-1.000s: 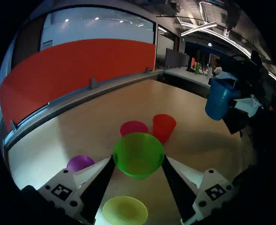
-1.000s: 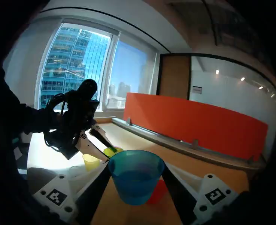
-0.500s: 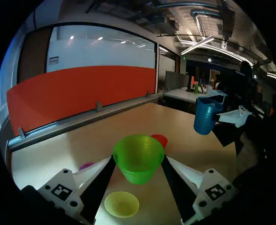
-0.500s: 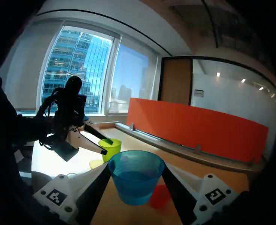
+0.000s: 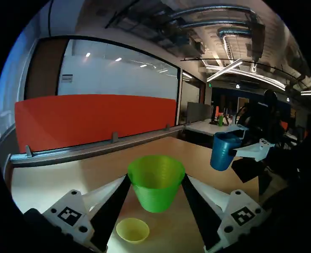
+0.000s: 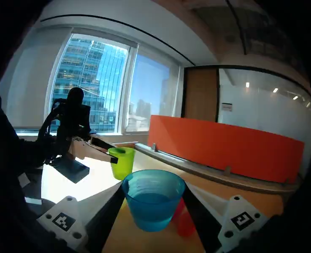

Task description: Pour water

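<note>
Okay, my left gripper (image 5: 156, 179) has its jaws clamped on the green cup (image 5: 156, 189), one finger on each side wall. The cup is upright, mouth up, and held clear of the bench (image 5: 71, 179). I cannot tell whether anything is inside the green cup.

In the left gripper view:
- A yellow cup (image 5: 132, 230) stands on the bench below the green cup and a bit to its left, apart from it.
- The blue cup (image 5: 223, 151) hangs to the right of the green cup, farther off, and sits roughly upright.
- An orange partition (image 5: 96, 118) runs along the bench's far edge, behind the green cup and to its left.

My right gripper (image 6: 153, 189) has its jaws closed around the blue cup, both fingers pressing its sides. The cup holds water (image 6: 152, 200) partway up, with a level surface.

In the right gripper view:
- The green cup sits up and left of the blue cup, near it but with a gap between them.
- My dark sleeve (image 6: 24, 154) is to the left of the green cup, behind the left gripper.
- A red cup (image 6: 184, 219) is down and right of the green cup. It peeks out from behind the blue cup, low on the bench, and its base is hidden.
</note>
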